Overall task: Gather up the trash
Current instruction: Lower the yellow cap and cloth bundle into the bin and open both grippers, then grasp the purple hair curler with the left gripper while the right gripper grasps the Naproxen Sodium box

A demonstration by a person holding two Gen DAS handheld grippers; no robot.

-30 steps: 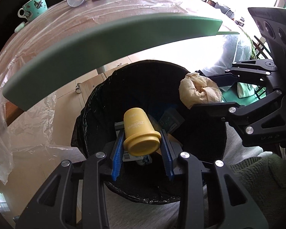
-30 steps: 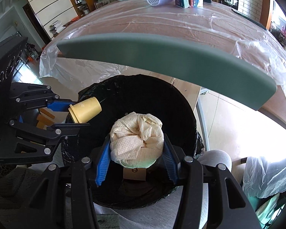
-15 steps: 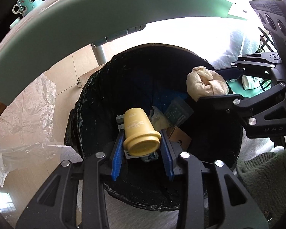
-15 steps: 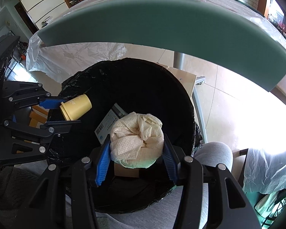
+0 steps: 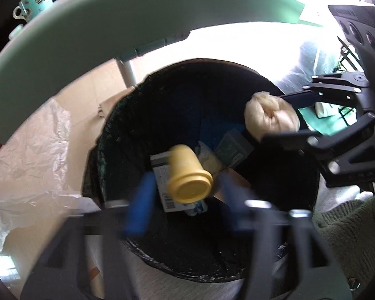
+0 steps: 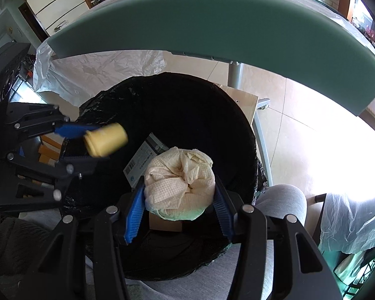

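Two grippers hang over the bin (image 6: pixel 177 100): left gripper (image 5: pixel 185 192) jaws just opened, cup (image 5: pixel 187 175) released between them; right gripper (image 6: pixel 178 197) jaws, opening, flank the tissue wad (image 6: pixel 180 177) for dropping.

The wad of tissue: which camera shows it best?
The right wrist view: the tissue wad fills the centre, sharp, between the right gripper's opening blue fingers, above the black bin. The left wrist view shows it small, off to the side, partly hidden.
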